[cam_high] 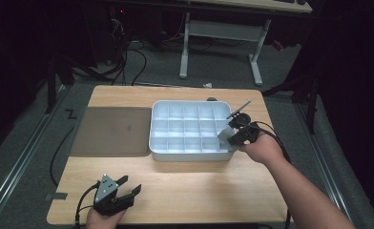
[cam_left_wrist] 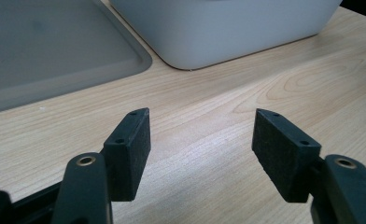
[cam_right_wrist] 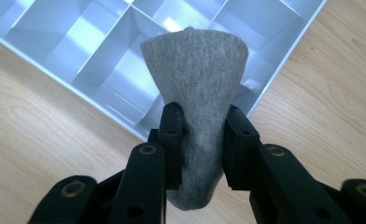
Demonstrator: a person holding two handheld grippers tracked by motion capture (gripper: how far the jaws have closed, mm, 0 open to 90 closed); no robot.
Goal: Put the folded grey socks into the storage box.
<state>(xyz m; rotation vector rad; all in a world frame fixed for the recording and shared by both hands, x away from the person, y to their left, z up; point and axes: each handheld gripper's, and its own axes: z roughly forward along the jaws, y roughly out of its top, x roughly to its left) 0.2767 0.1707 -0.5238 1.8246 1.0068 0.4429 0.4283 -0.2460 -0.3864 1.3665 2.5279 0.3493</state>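
Observation:
A white divided tray [cam_high: 155, 125] with several compartments sits on the wooden table. My right gripper [cam_high: 229, 135] hovers over the tray's near right corner, shut on a folded grey sock [cam_right_wrist: 197, 84]. In the right gripper view the sock fans out above the jaws, over the tray's corner compartments [cam_right_wrist: 106, 70]. At the table's near left edge my left gripper [cam_high: 129, 187] is open, nothing between its pads [cam_left_wrist: 130, 149]. The tray's white wall [cam_left_wrist: 228, 28] lies ahead of it.
A flat grey lid [cam_high: 109, 131] lies left of the tray, touching its side; its rim [cam_left_wrist: 55, 60] is in the left gripper view. Bare wood stretches between the left gripper and the tray. Beyond the table stand a white desk frame [cam_high: 221, 33] and floor cables.

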